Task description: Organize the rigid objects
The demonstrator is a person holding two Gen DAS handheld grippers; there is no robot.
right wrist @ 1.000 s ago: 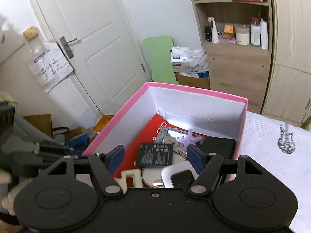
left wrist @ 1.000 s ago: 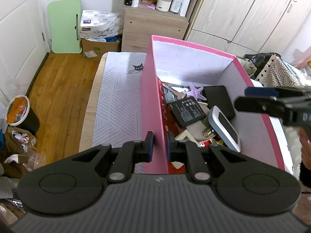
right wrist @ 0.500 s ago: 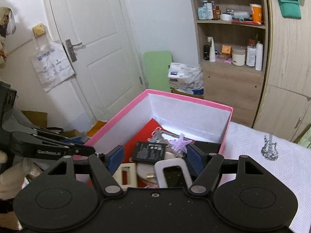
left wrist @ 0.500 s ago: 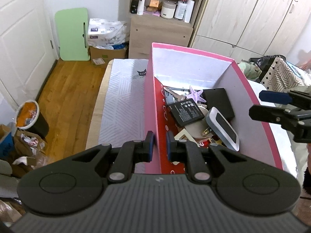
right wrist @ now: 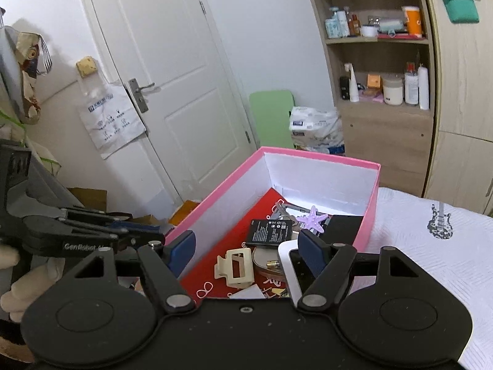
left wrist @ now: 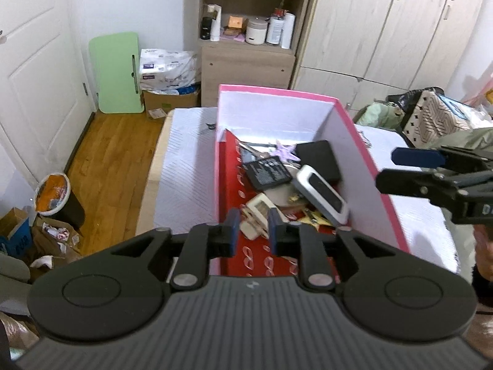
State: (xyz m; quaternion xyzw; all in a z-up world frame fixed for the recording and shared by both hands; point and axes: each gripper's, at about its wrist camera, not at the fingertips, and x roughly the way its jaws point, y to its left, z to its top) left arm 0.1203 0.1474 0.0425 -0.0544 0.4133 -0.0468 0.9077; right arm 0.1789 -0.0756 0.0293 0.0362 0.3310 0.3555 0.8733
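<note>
Clutter filled the pink box (left wrist: 366, 166); sorting looked barely begun. Left claw (left wrist: 251, 229), just parting, gripped nothing; right claw (right wrist: 246, 254) gaped empty.

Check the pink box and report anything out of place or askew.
Inside the pink box, items lie jumbled: the black battery tilts over other things, and the white-framed device leans across the heap. Nothing looks spilled or broken.

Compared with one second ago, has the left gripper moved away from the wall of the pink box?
Yes. The left gripper clamped the pink box's left wall; its jaws have just been opening, and they now sit right of that wall, over the box's inside.
</note>
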